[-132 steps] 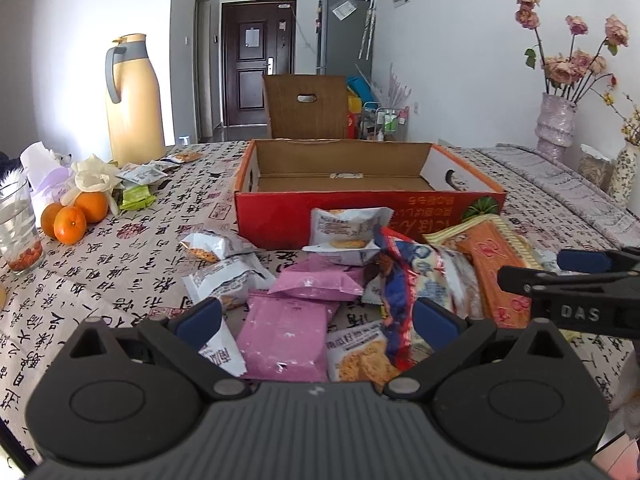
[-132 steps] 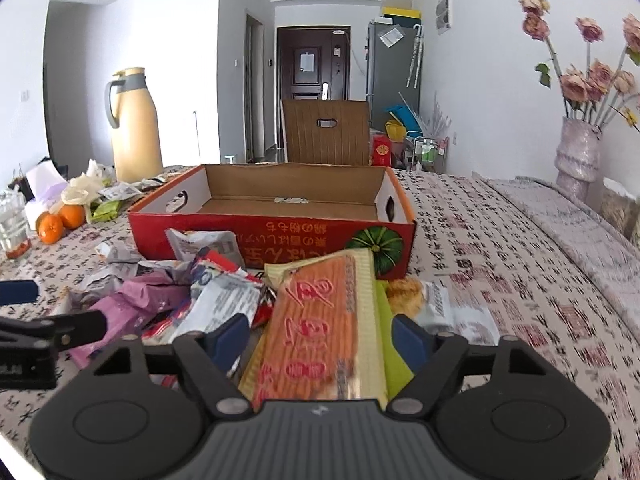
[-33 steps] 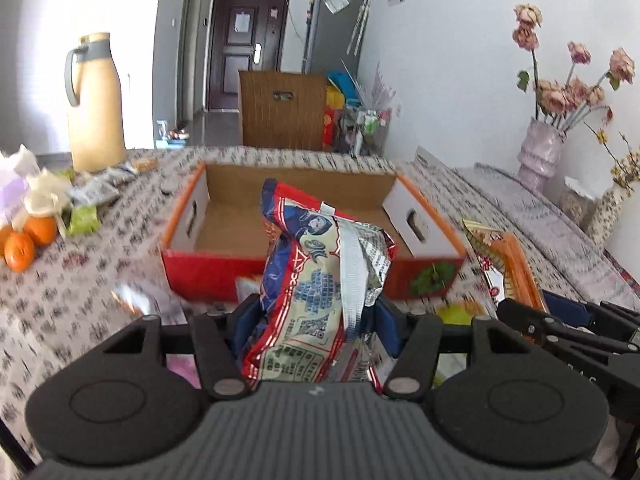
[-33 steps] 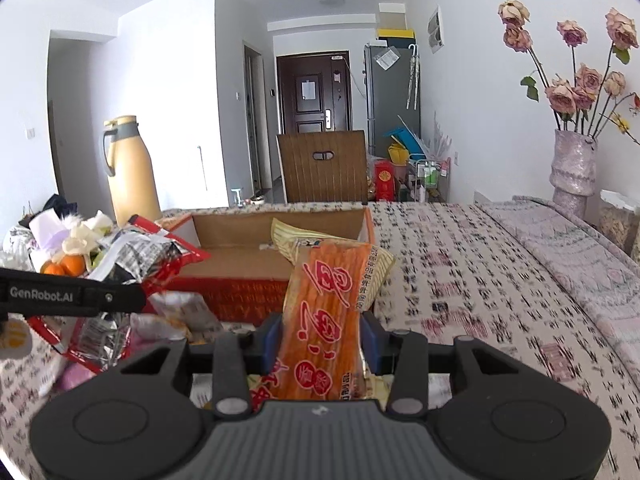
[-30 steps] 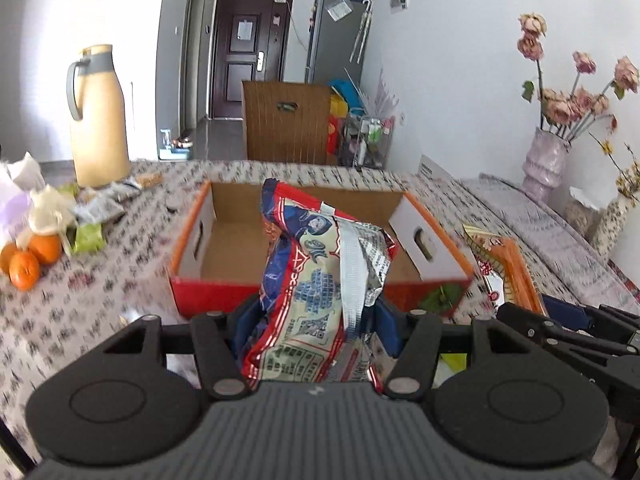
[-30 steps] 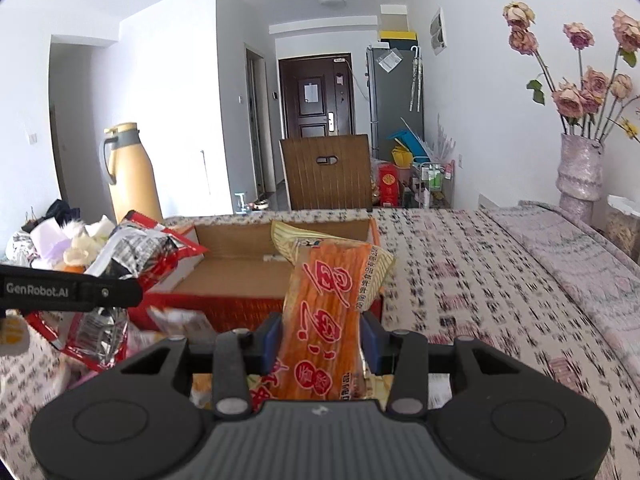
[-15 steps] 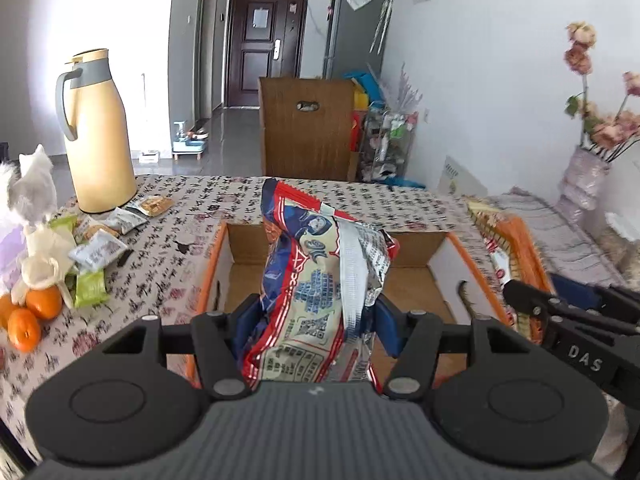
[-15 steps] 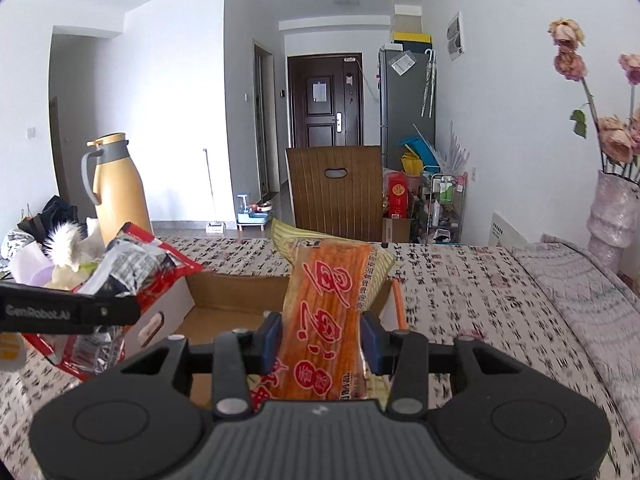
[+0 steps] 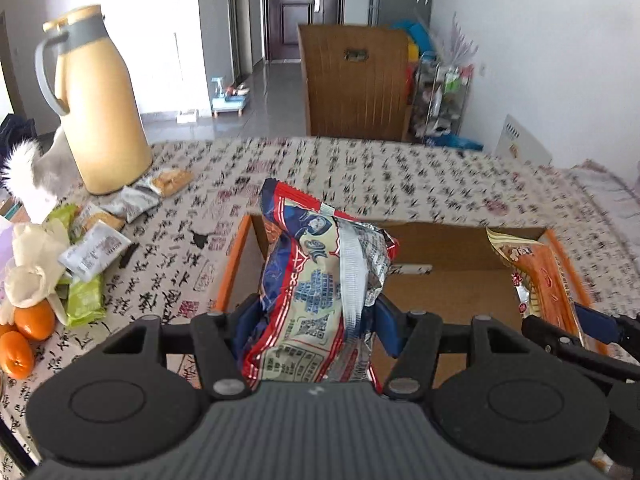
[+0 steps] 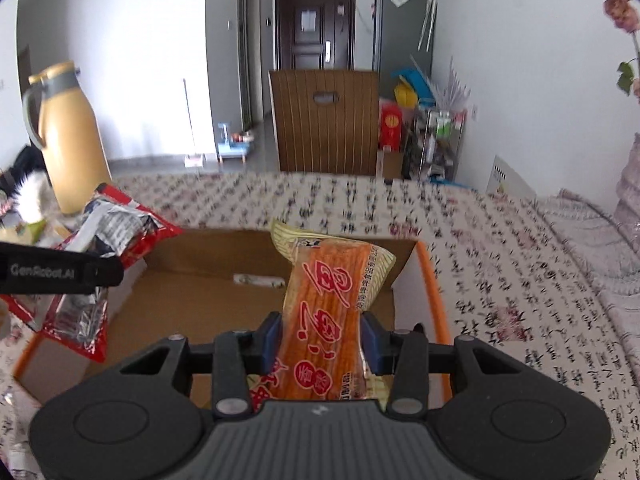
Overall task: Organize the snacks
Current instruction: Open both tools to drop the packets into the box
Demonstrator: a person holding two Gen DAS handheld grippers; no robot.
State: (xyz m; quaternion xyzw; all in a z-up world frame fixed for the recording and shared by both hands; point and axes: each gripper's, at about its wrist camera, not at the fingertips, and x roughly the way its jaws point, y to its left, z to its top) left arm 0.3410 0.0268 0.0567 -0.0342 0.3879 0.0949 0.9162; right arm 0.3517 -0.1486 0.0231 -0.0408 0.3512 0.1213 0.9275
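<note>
Both snacks poised above the box

The left gripper [image 9: 316, 316] clamped an upright blue-red packet [image 9: 320, 280]; the right gripper [image 10: 320, 340] clamped an orange packet [image 10: 328, 312], both over the cardboard box [image 10: 192, 256], orange one rightward.

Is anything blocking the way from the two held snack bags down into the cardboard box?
Nothing visible does. The red-and-blue snack bag and the orange snack bag both hang over the open cardboard box, whose floor shows bare except for a small label strip at the back.
</note>
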